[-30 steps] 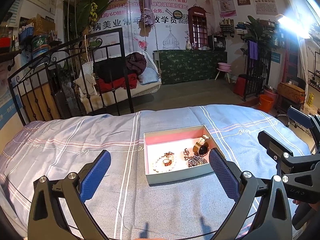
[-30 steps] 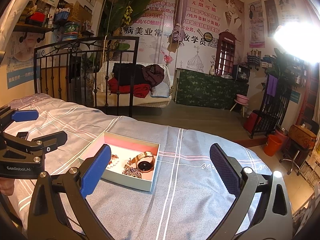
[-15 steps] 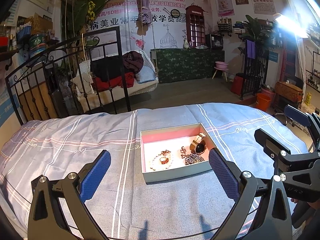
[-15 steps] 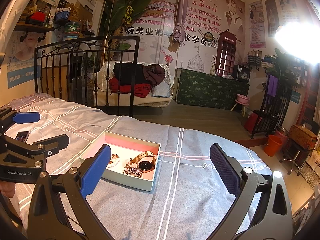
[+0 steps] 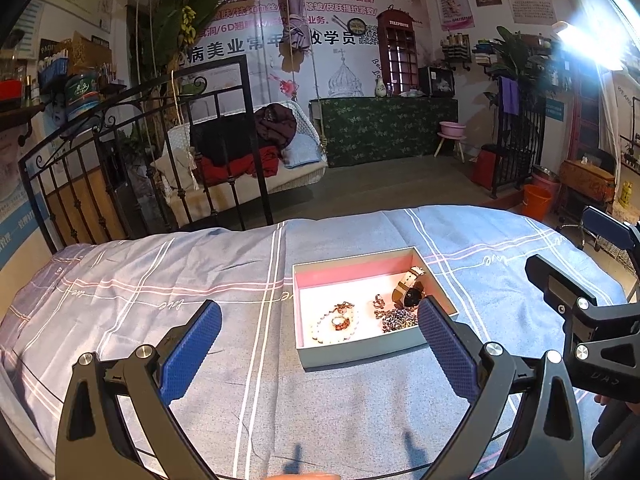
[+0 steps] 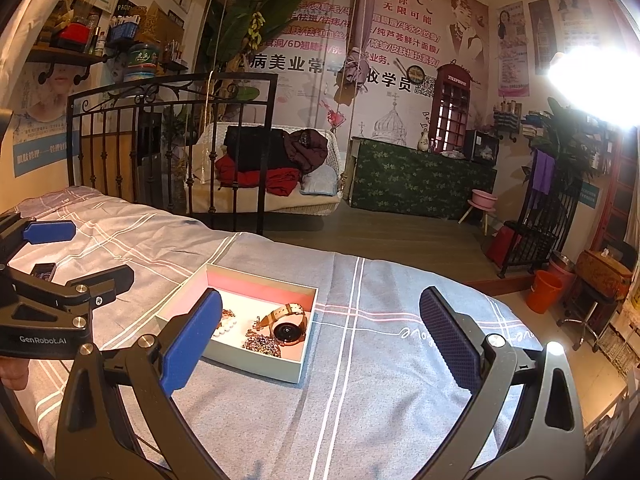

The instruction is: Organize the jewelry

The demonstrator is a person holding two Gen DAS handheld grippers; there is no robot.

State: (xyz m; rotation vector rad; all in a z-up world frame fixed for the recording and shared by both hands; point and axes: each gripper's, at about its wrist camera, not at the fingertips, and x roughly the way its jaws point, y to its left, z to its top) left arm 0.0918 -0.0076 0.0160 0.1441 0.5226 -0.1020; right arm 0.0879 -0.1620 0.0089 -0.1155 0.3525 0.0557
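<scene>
One blue pad (image 6: 192,338) hides the tray's (image 6: 256,366) pearl bracelet (image 6: 224,326).

Bedsheet (image 5: 200,280): matt woven cloth. Box (image 5: 360,356): matt card. Watch (image 6: 289,330): glossy face. Bed rail (image 6: 172,92): black metal.
</scene>
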